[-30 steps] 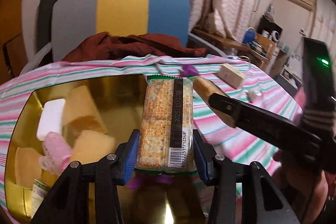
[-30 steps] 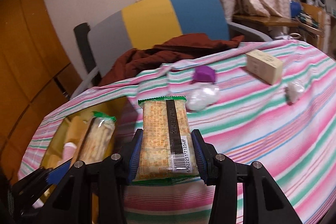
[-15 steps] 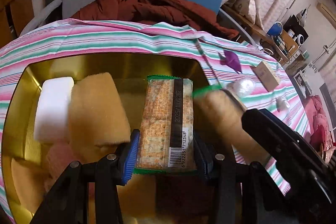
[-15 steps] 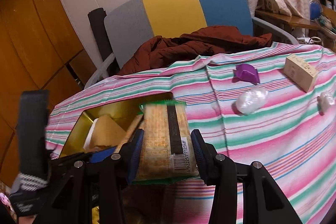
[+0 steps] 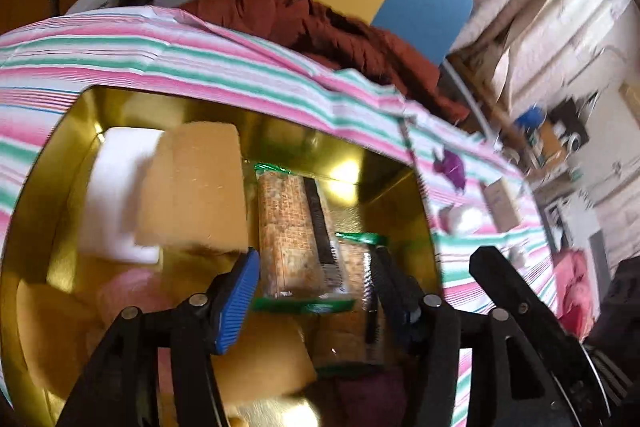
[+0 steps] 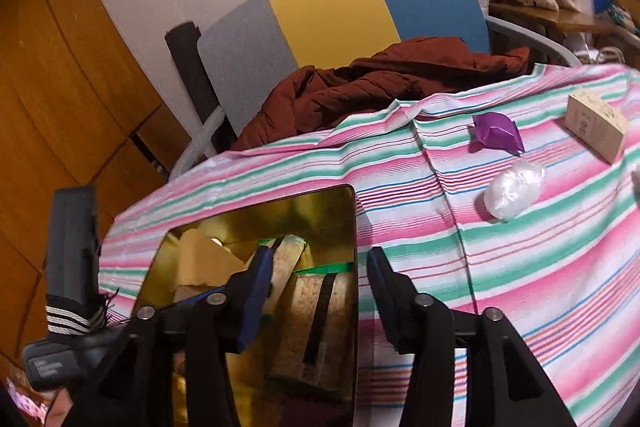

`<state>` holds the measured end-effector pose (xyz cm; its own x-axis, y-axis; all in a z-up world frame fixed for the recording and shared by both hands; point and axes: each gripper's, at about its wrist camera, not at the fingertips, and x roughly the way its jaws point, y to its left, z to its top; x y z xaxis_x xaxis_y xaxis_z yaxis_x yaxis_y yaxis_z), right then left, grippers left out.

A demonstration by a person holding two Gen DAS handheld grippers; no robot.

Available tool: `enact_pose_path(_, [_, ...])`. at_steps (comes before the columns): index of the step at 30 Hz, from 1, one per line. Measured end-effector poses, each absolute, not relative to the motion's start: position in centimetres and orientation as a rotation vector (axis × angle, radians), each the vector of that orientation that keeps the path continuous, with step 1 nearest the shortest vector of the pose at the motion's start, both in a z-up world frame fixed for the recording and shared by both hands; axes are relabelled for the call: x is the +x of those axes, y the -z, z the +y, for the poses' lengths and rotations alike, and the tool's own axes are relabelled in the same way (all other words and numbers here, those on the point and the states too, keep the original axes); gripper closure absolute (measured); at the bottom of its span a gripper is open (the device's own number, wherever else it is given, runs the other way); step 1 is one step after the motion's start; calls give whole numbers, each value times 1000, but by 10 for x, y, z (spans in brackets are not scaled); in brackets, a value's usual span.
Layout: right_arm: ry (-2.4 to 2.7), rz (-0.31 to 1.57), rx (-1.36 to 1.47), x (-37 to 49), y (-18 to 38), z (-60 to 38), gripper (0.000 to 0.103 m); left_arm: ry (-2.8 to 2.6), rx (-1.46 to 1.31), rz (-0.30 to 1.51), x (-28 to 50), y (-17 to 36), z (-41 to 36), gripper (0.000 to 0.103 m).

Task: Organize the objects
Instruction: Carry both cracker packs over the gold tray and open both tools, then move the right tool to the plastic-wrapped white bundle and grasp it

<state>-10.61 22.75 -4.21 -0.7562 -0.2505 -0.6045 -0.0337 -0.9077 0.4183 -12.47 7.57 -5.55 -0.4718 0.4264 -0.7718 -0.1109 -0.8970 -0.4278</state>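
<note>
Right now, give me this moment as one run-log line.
left gripper: open, jaws just opening | right gripper: open, jaws just opening | both cracker packs in gold tin

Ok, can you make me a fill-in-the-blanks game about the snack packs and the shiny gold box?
1. Both green-edged cracker packs lie inside the shiny ____ tin box.
2. The crumpled purple wrapper lies on the ____ tablecloth.
3. The dark red jacket is heaped on a grey, yellow and ____ chair.
4. The right gripper has jaws that are ____, gripping nothing.

Missing words: gold; striped; blue; open
</note>
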Motion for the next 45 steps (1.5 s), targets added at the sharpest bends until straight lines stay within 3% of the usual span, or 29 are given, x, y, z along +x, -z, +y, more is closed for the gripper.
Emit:
enact_pose_path(14, [2838,-546,1012,-64,39,243,27,-2522,-1203,-360,-53,33,82,43])
enact_pose_path(45, [3038,-431,1114,-40,53,337,21,-2380,-1138,-57,-10,24,184,42])
